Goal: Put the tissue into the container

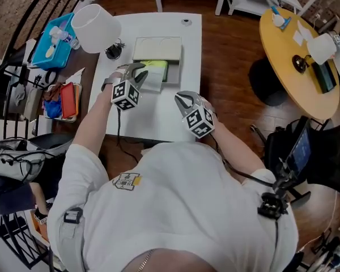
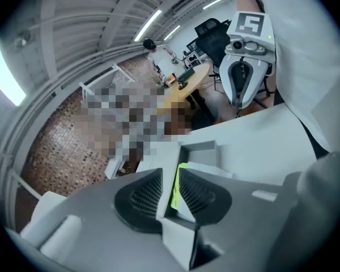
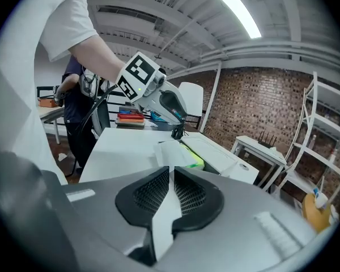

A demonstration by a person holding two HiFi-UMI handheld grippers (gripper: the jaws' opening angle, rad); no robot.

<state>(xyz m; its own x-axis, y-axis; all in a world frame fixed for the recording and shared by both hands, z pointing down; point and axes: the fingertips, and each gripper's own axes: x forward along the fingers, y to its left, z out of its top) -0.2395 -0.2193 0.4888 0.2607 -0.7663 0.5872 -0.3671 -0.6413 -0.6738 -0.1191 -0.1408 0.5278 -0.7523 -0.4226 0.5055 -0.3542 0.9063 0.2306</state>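
Count, this frame:
- Grey hand-held two-jaw grippers: 2, the left gripper [image 1: 135,72] and the right gripper [image 1: 184,101].
- White rectangular table [image 1: 158,123]: 1.
- Open white rectangular plastic container [image 1: 157,49]: 1.
- Yellow-green tissue pack [image 1: 157,66]: 1.
- Loose white tissue sheet [image 1: 151,83]: 1.
- Round yellow wooden table [image 1: 289,61]: 1.
- White cylindrical shade [image 1: 96,27]: 1.
- Blue plastic tray [image 1: 39,52]: 1.

The worktop [image 1: 158,123], container [image 1: 157,49] and tissue [image 3: 173,152] were white; the container's pack [image 1: 156,66] was yellow-green. The left hand-held gripper [image 1: 140,72] and right hand-held gripper [image 1: 184,100] bore black-and-white square markers.
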